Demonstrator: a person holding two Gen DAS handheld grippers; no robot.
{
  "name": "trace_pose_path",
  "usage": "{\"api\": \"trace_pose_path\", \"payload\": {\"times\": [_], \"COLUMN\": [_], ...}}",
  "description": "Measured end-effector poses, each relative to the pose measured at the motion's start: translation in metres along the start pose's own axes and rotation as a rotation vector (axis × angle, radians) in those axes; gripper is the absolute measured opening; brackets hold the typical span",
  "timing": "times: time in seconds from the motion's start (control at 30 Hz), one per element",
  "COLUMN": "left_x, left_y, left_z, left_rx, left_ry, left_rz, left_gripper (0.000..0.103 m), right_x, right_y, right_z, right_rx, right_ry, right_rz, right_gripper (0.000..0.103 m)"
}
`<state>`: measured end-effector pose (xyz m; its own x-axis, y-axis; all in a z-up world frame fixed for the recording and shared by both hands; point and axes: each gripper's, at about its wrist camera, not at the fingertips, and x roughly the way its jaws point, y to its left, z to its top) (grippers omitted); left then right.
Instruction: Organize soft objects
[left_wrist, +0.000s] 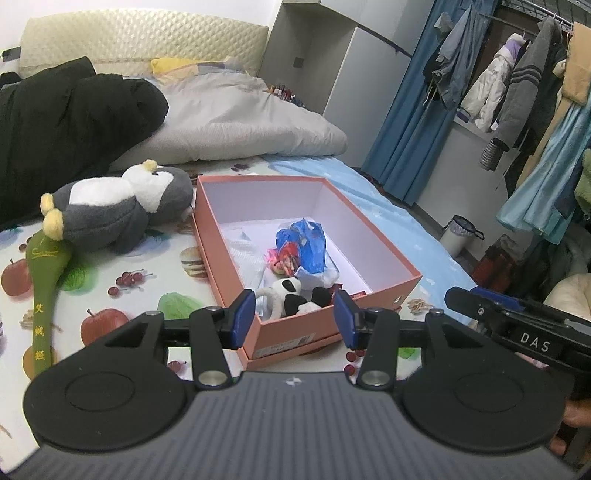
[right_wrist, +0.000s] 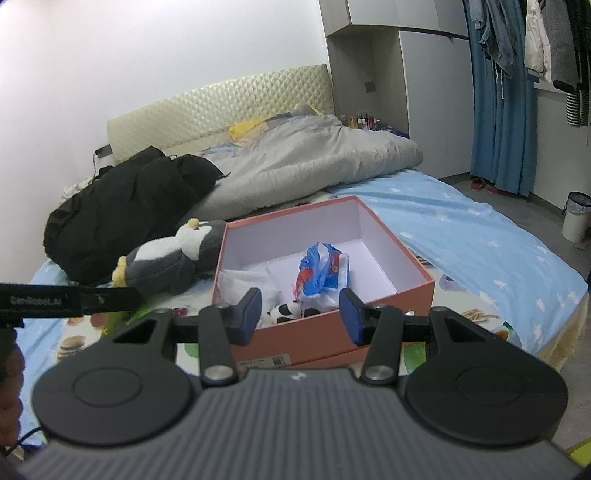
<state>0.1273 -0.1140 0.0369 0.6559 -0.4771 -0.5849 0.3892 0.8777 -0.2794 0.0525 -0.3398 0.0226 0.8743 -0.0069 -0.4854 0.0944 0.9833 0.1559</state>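
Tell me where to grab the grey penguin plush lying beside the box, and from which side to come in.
Take the penguin plush around its grey-and-white body, probably from above, fingers closing across the narrow width. It lies on its side on the bed, left of the pink box, head by the box wall and yellow feet pointing away. The midsection is the fullest open part; the box crowds the head.

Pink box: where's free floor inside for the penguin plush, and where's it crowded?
Free: the far half of the pink box, between the back wall and the blue bag. Crowded: the near end, with the panda plush and white paper. The penguin plush lies outside, left.
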Motion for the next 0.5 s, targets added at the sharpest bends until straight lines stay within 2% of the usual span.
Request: {"api": "trace_pose_path", "payload": {"times": [0.5], "left_x": [0.0065], "left_y": [0.0027], "left_z": [-0.0046], "left_rx": [-0.008], "left_ry": [0.010], "left_rz": [0.000], "left_gripper": [0.053], "right_x": [0.0047], "right_y": [-0.0032], "right_z": [-0.0038], "right_rx": [0.001], "right_ry": [0.013], "right_rz": [-0.004], "right_gripper": [0.049]}}
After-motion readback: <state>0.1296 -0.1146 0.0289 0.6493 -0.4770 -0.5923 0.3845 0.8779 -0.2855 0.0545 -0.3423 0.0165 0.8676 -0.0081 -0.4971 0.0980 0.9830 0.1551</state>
